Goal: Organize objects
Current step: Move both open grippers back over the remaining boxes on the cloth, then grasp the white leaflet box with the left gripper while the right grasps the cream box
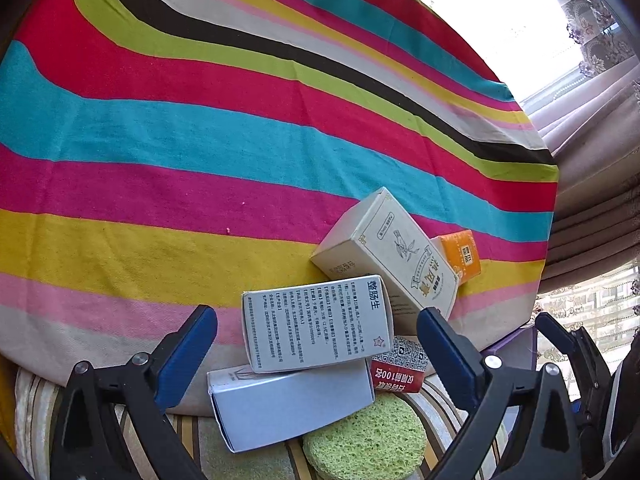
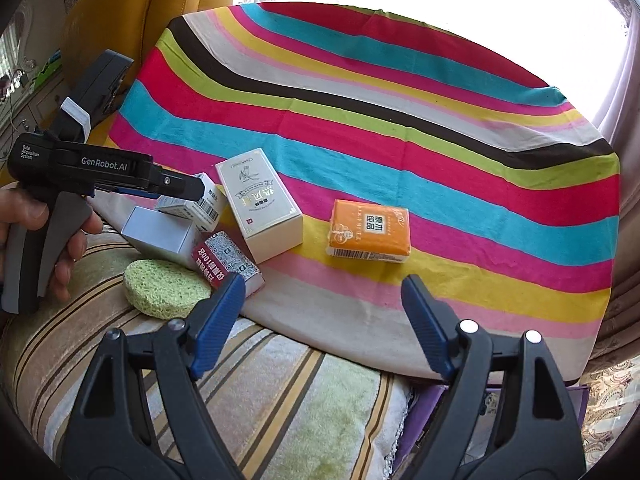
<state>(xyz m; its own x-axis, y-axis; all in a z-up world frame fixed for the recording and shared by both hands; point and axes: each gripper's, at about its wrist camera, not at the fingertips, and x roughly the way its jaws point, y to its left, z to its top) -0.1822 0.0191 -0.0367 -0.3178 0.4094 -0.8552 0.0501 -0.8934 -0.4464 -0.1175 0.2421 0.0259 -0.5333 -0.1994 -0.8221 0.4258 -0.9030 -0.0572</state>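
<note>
A pile of small boxes lies at the near edge of the striped cloth [image 1: 200, 140]. A white box with printed text [image 1: 316, 322] rests on a plain pale box [image 1: 292, 408]. My left gripper [image 1: 316, 314] is open, one finger either side of the text box and not touching it. Beside the pile are a cream box with a bird drawing [image 1: 388, 256], a red QR-code box [image 1: 400, 364] and a round green sponge [image 1: 368, 440]. My right gripper [image 2: 324, 280] is open and empty, with the orange tissue pack [image 2: 370, 230] lying just beyond it.
A person's hand [image 2: 60, 240] holds the left gripper's handle at the left of the right wrist view. A striped cushion [image 2: 280, 400] lies under the cloth's near edge. Yellow upholstery [image 2: 160, 8] stands behind on the left, curtains [image 1: 592, 160] to the right.
</note>
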